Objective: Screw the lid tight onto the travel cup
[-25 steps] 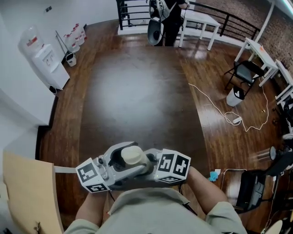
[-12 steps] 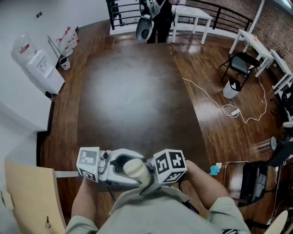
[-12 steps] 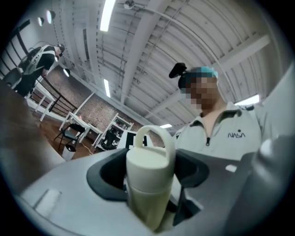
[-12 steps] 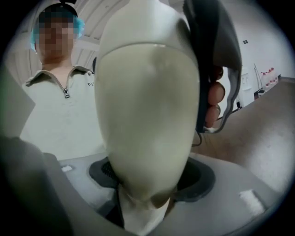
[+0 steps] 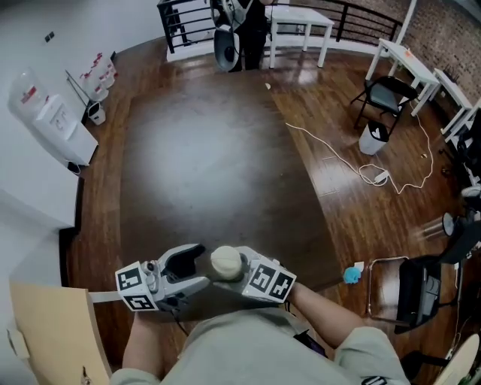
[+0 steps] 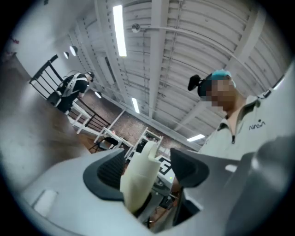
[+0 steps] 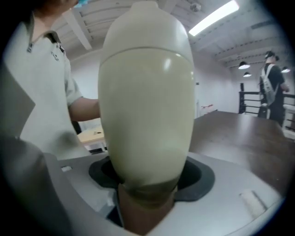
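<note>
In the head view both grippers sit close to my chest with a cream travel cup (image 5: 225, 261) between them. In the right gripper view the cup (image 7: 146, 110) fills the picture. It stands along the jaws with its brownish end deep between the black pads (image 7: 196, 177), and my right gripper (image 5: 242, 272) is shut on it. In the left gripper view a narrow cream piece with a tab, seemingly the lid end (image 6: 140, 177), stands between the jaws of my left gripper (image 5: 188, 265). It lies against one pad (image 6: 106, 173), with a gap to the other pad, so this gripper is open.
A dark wooden floor (image 5: 218, 165) stretches ahead. A water dispenser (image 5: 49, 120) stands at the left wall. White tables (image 5: 301, 22), a folding chair (image 5: 385, 94), a white bin (image 5: 372, 139) and a floor cable (image 5: 353, 165) are at the back right. A pale board (image 5: 45, 331) is at lower left.
Both grippers have sunk lower with the cup. The right gripper has tipped downward and the left has rolled, so their marker cubes show other faces.
</note>
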Tool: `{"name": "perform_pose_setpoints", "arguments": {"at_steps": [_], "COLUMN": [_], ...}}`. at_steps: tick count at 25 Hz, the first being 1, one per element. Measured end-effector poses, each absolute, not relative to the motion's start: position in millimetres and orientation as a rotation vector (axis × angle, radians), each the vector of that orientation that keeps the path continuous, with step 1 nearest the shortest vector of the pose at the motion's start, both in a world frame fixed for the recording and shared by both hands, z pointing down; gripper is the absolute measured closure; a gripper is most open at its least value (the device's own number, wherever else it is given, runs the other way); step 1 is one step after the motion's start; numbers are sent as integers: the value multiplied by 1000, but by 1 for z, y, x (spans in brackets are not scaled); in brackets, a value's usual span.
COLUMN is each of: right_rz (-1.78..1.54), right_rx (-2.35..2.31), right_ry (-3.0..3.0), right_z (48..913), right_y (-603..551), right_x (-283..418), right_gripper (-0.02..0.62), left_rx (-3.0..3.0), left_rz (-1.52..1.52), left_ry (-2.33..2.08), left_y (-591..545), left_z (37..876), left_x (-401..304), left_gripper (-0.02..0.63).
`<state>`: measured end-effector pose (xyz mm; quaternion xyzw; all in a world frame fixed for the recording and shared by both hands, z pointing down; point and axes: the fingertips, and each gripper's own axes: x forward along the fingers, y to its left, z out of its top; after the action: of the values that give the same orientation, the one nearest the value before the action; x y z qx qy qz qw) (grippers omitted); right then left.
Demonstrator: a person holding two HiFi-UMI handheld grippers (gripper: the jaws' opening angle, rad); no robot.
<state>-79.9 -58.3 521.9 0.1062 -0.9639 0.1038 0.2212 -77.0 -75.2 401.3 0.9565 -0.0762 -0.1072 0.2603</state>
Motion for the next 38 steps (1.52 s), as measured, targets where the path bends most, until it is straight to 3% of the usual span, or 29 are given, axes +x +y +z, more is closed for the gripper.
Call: {"name": "perform_pose_setpoints", "arguments": {"at_steps": [3,7,9,20,38], "right_rz": [240,201,201,188,161], "right_rx": [559,694,726,771,743], "right_ry": [-2634,-2589,-2584,-2569,-2564], "right_z": [550,577,585,611,627], "right_y": [-86,-98,-101,-109,-106], "right_x": [-66,-54,-51,-54,-60], "right_gripper": [293,295,295,295,293], "left_rx": [2507,2428,2419,2202,2056], "left_rz": [-283,-274,-233,-78,-58], "left_ry": [-373,-526,-609,-1029,-1106], "left_y": [-79,-76,-75,-87,-80], "left_z": [429,455,466,532,558], "left_x": [-84,-84,-81,-94,-99], "left_gripper": [388,565,603,604,604]}}
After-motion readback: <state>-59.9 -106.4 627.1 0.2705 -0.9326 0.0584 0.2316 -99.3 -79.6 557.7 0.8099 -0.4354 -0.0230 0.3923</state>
